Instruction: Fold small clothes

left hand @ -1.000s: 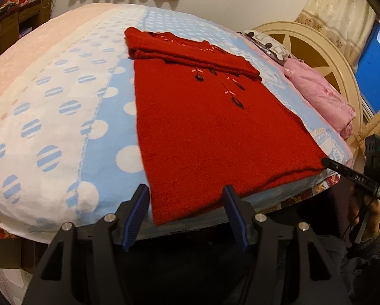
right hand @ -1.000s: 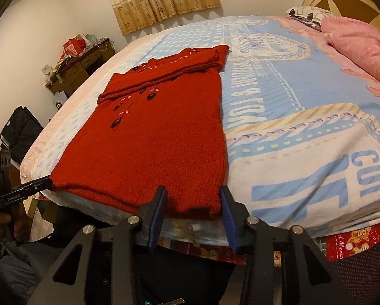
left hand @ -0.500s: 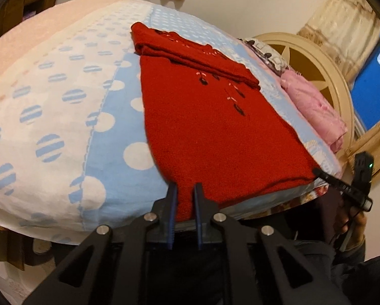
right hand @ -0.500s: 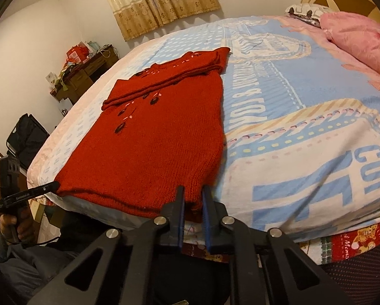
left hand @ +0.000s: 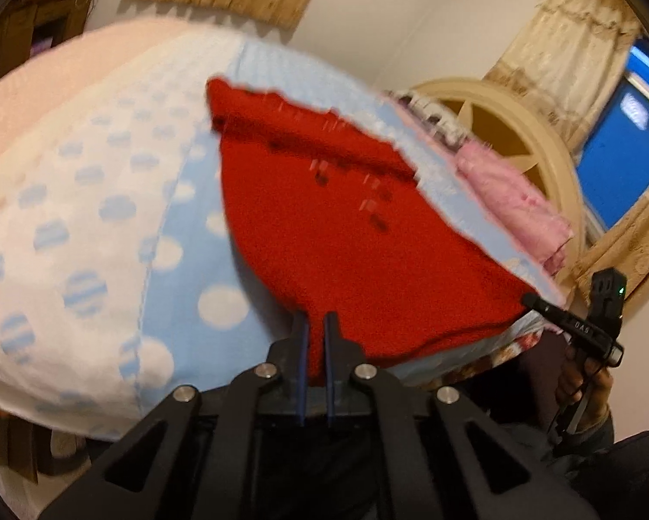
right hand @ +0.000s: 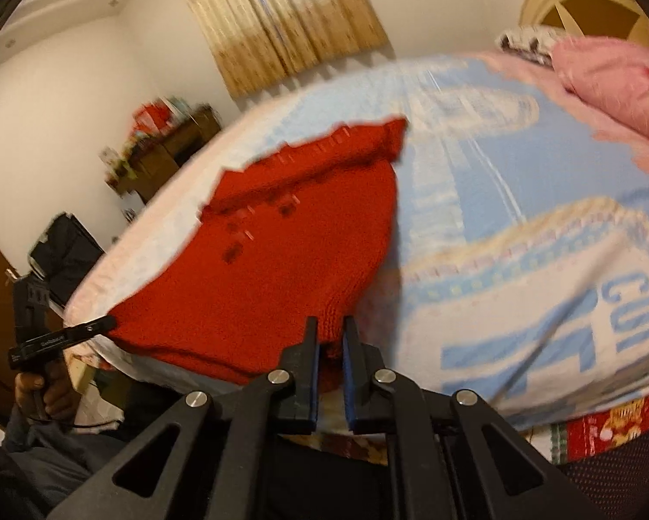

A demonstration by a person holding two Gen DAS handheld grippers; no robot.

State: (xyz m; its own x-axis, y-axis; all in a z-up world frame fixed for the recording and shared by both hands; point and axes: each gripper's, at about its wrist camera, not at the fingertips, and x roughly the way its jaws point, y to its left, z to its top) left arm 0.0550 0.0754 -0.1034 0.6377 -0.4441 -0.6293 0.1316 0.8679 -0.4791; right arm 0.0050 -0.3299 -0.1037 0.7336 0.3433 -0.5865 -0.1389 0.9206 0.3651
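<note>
A red knitted sweater (left hand: 346, 234) lies on the bed, its sleeves folded across the far end. My left gripper (left hand: 315, 325) is shut on the near left corner of its hem. In the right wrist view the same sweater (right hand: 281, 268) shows, and my right gripper (right hand: 329, 329) is shut on the near right corner of the hem. Both corners are lifted a little off the blanket. The right gripper (left hand: 541, 305) also shows at the hem's far corner in the left wrist view, and the left gripper (right hand: 103, 324) in the right wrist view.
A blue and white blanket (left hand: 86, 225) (right hand: 519, 238) covers the bed. A pink pillow (left hand: 515, 203) (right hand: 606, 73) lies by the cream headboard (left hand: 510, 130). A wooden desk with clutter (right hand: 168, 143) stands by the far wall. A person's hand (right hand: 38, 385) holds the left gripper's handle.
Both grippers went from wide open around the hem corners to shut on them. Both then rose slightly, lifting the near hem off the bed.
</note>
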